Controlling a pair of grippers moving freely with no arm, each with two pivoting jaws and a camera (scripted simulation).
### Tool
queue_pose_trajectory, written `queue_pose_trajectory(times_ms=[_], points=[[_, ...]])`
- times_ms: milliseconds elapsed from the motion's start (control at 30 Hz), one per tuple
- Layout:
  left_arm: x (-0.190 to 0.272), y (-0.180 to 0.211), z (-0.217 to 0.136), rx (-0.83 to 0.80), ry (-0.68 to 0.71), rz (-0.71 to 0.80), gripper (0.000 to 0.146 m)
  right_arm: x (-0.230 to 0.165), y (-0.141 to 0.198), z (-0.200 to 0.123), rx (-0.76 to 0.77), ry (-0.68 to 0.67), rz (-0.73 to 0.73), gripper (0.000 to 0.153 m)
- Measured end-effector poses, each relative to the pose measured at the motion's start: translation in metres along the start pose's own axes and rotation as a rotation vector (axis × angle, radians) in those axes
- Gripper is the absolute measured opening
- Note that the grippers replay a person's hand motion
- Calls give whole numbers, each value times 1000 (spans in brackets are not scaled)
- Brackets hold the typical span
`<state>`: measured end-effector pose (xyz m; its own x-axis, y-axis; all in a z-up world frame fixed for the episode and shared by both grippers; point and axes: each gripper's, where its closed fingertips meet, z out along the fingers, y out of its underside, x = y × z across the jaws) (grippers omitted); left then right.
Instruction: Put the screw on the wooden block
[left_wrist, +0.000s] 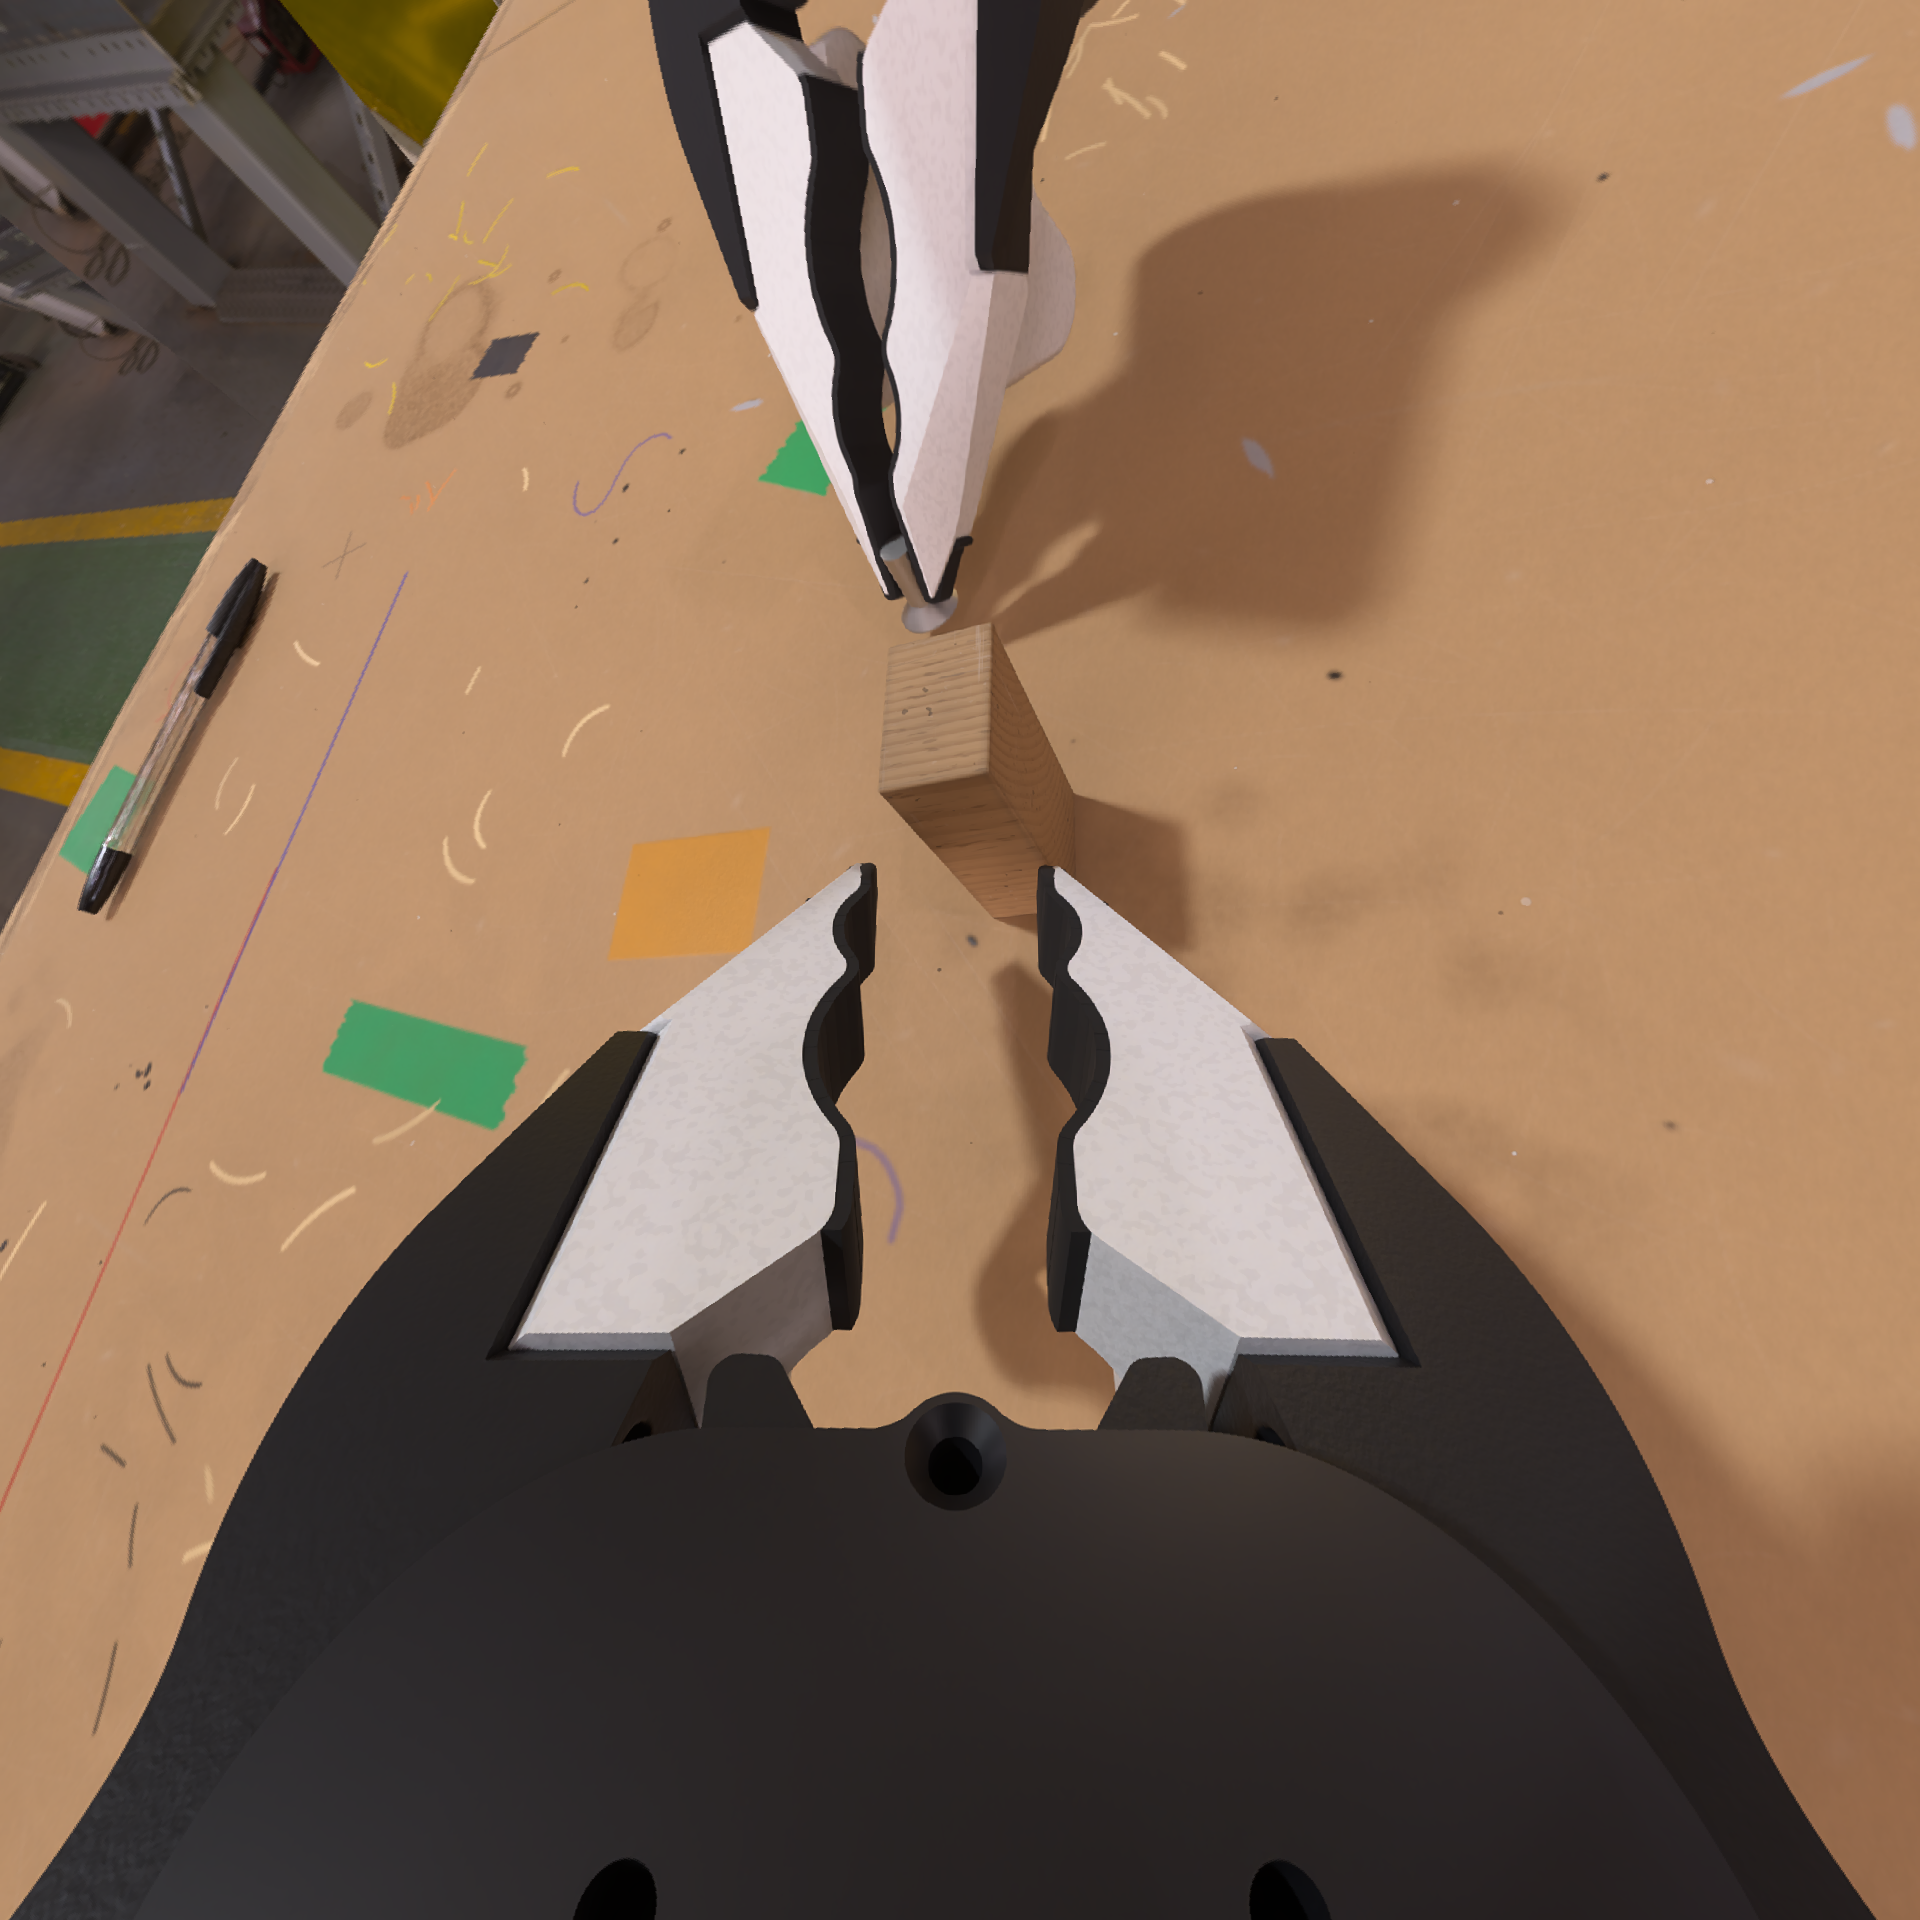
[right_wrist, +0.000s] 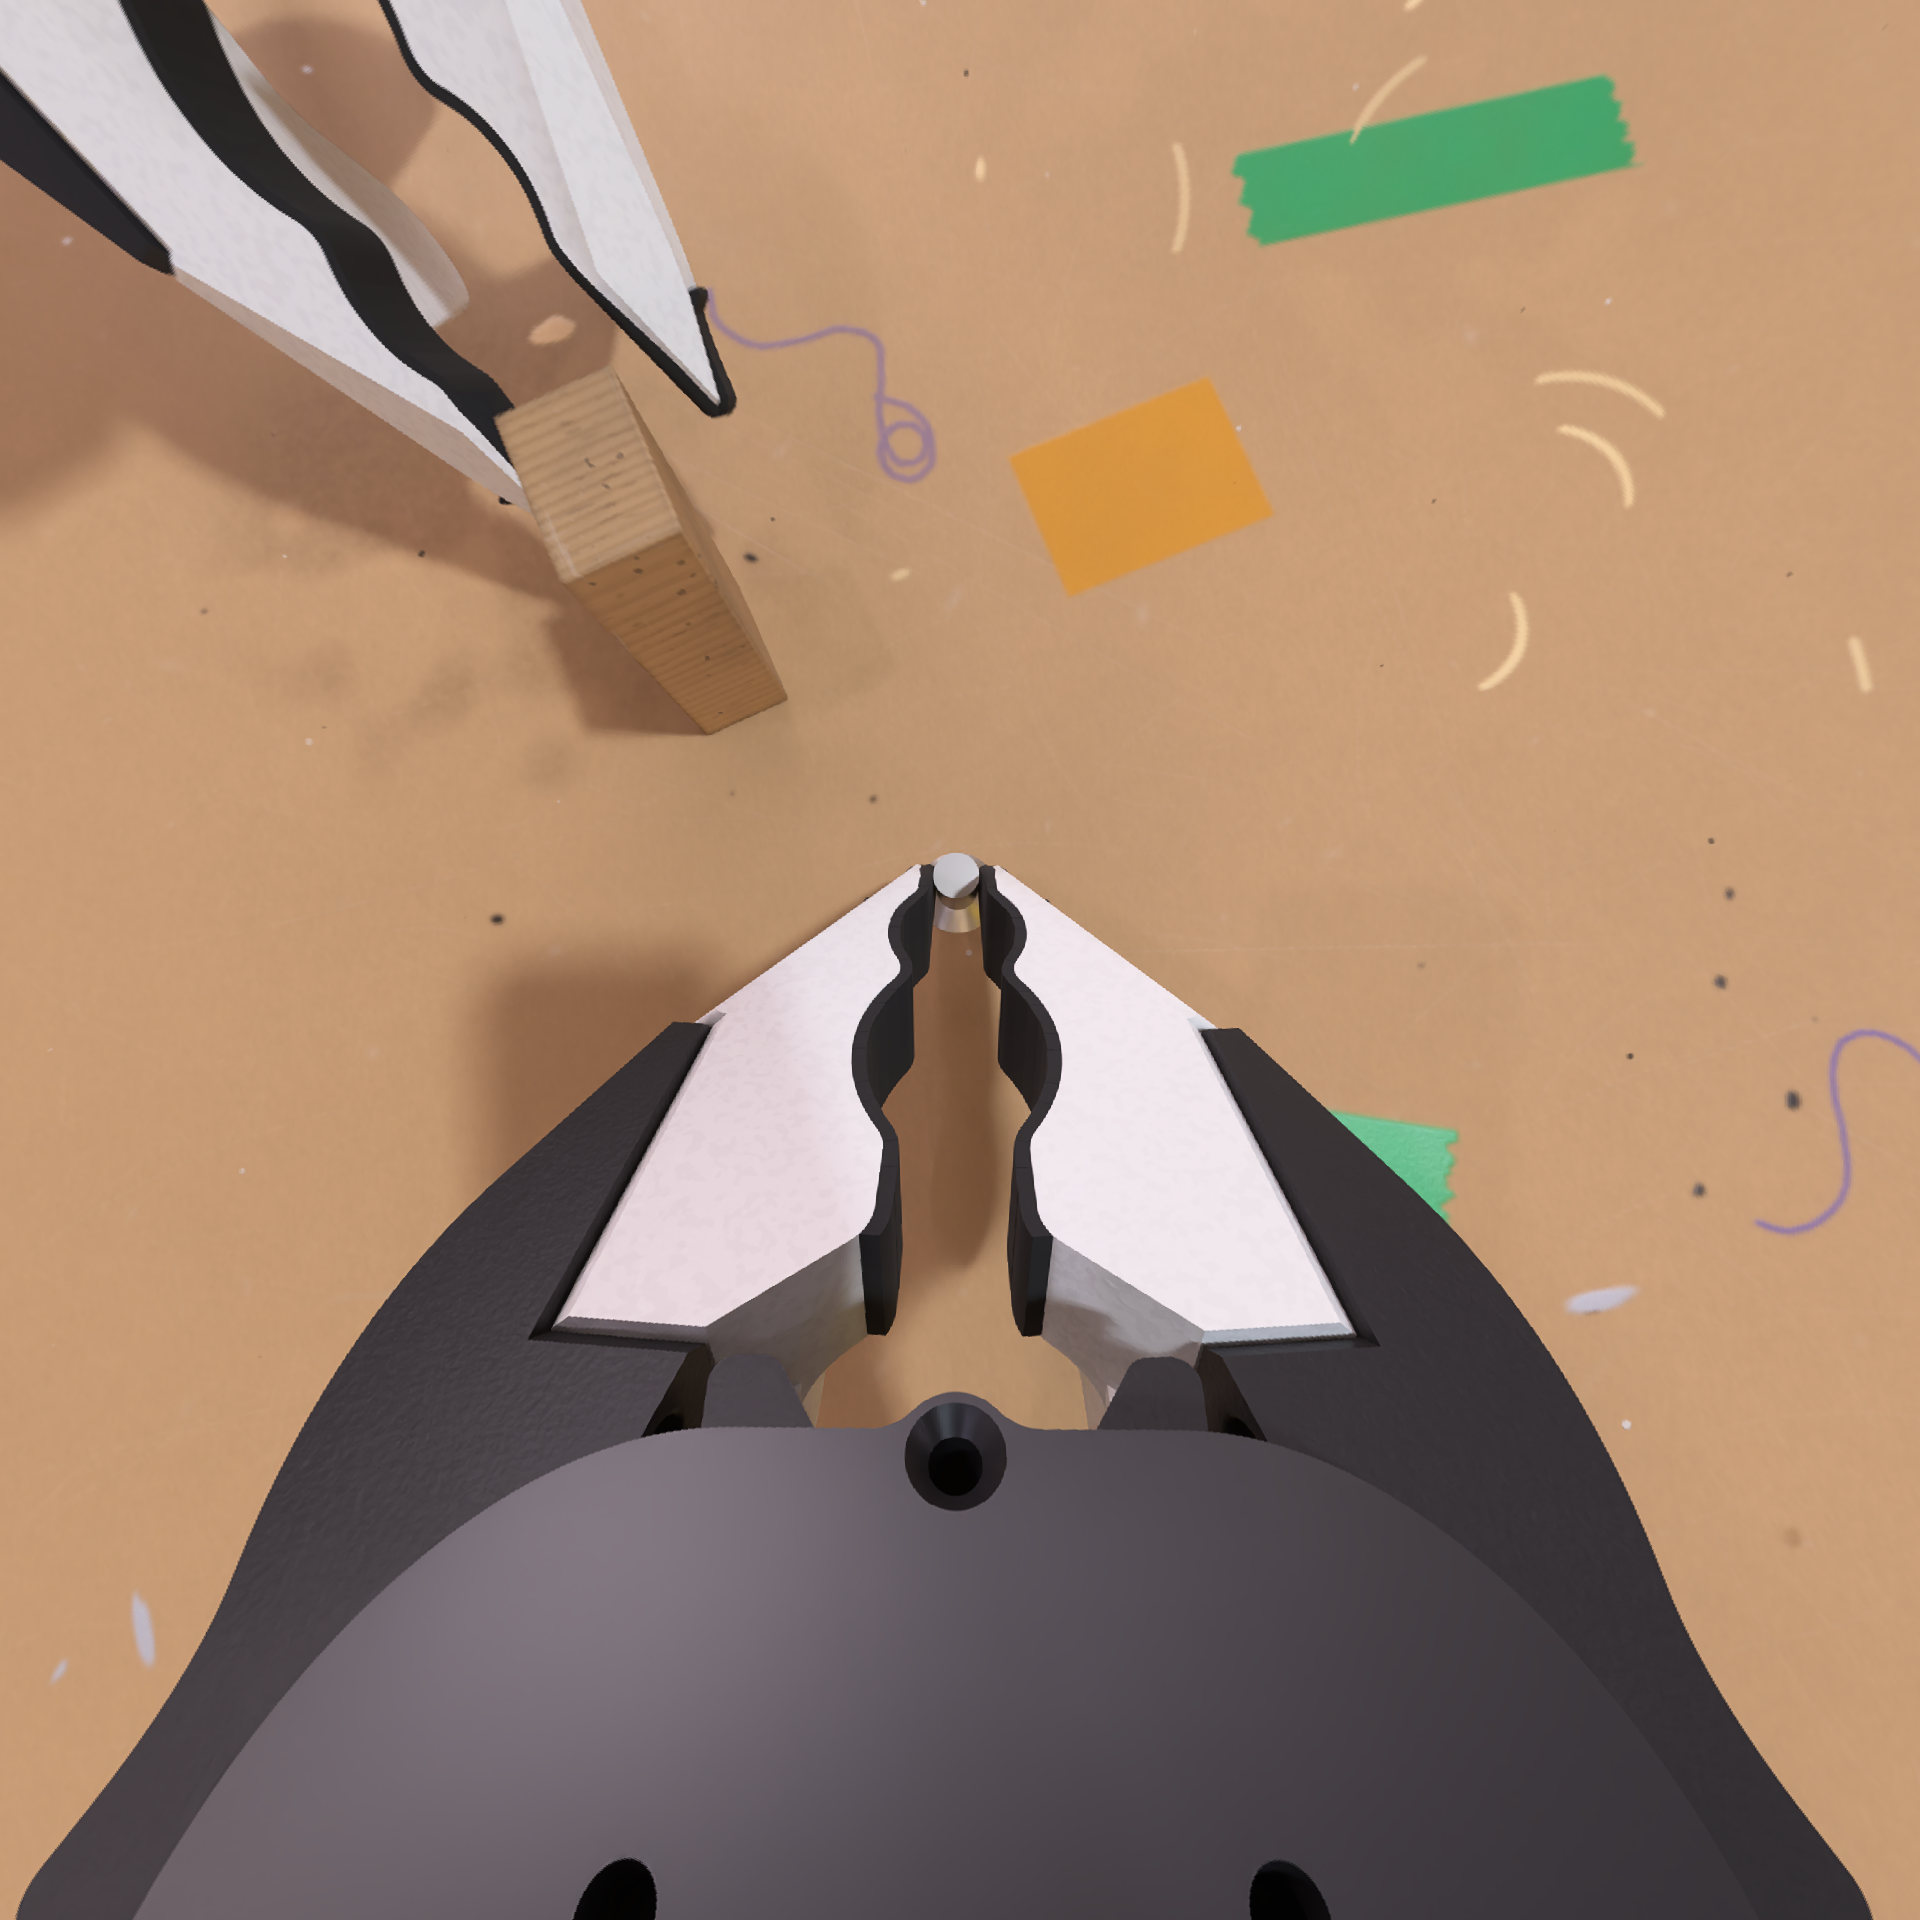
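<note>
A tall wooden block (left_wrist: 961, 748) stands upright on the brown worktable (left_wrist: 1455, 831); it also shows in the right wrist view (right_wrist: 644, 561). My left gripper (left_wrist: 956, 883) is open and empty, with the block's lower part showing between its fingertips. In the right wrist view the left gripper (right_wrist: 613, 447) has one finger on each side of the block's top. My right gripper (right_wrist: 954, 883) is shut on a small grey screw (right_wrist: 954, 875), held at the fingertips. In the left wrist view the right gripper (left_wrist: 925, 582) points down, with the screw (left_wrist: 925, 615) just beyond the block's far top edge.
A black-capped pen (left_wrist: 171, 738) lies near the table's left edge (left_wrist: 343, 312), with floor and metal frames beyond. Flat tape patches lie on the table: orange (left_wrist: 691, 894), green (left_wrist: 426, 1060), and in the right wrist view orange (right_wrist: 1138, 483) and green (right_wrist: 1434, 156).
</note>
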<state>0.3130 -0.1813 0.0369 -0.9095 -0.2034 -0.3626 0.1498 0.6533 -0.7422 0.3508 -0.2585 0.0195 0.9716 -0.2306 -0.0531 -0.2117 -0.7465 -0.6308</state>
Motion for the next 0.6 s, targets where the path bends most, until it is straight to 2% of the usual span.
queue_pose_trajectory(times_ms=[167, 333, 467, 600], points=[[0, 0, 0, 10, 16, -19, 31, -6, -16, -12, 38, 2, -50, 8], [-1, 0, 1, 17, 24, -30, 31, -23, -51, -25, 67, -40, -172, 8], [-2, 1, 1, 25, 30, -31, 31, -42, -72, -20, 43, -109, -271, 8], [-2, 1, 1, 28, 30, -29, 31, -54, -78, -10, -4, -170, -318, 8]])
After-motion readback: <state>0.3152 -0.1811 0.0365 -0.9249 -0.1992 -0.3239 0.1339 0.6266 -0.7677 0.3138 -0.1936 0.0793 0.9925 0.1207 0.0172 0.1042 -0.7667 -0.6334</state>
